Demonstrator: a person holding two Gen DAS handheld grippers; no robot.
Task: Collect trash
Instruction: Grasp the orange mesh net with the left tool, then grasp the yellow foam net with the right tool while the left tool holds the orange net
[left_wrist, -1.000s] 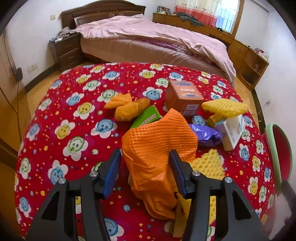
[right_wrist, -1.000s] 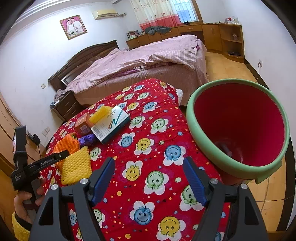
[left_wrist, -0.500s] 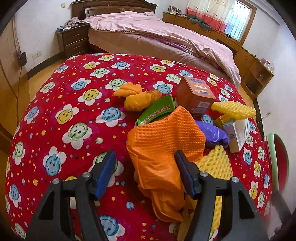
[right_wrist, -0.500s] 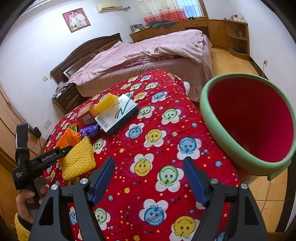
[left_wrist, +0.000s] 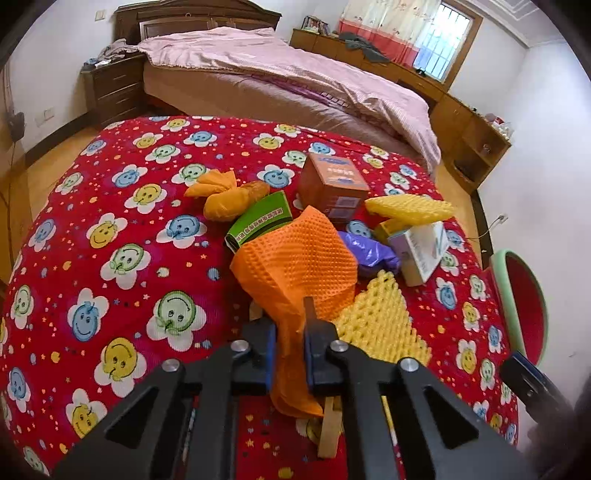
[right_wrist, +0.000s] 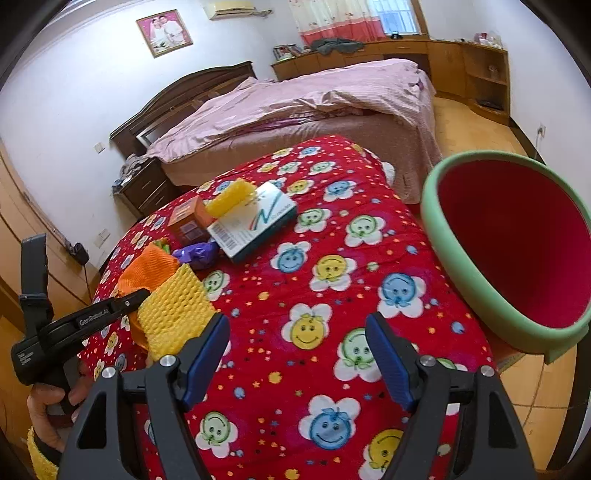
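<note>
- While its jaws pinch the near end of the orange wrapper (left_wrist: 295, 266), the left gripper (left_wrist: 289, 354) sits nearest.
- Right gripper (right_wrist: 297, 354): jaws wide, holding nothing, above the red smiley tablecloth (right_wrist: 314, 295).
- Yellow foam piece (left_wrist: 376, 325): touching the wrapper's right side.
- Farther: purple bag (left_wrist: 369, 254), white box (left_wrist: 421, 251), brown box (left_wrist: 332, 184).
- Far right: green-rimmed bin (right_wrist: 517, 243).

Lying crumpled on the flowered red cloth, pinched at its near end between the left jaws: dimpled orange foam netting (left_wrist: 295, 266). Resting just right of those jaws: flat yellow foam netting (left_wrist: 376, 321). Sitting beyond them: purple wrapper (left_wrist: 369, 253), green carton (left_wrist: 260, 221), brown cardboard box (left_wrist: 332, 184), white box (left_wrist: 421, 251). Standing right of the right jaws: green-rimmed red bin (right_wrist: 517, 240).
</note>
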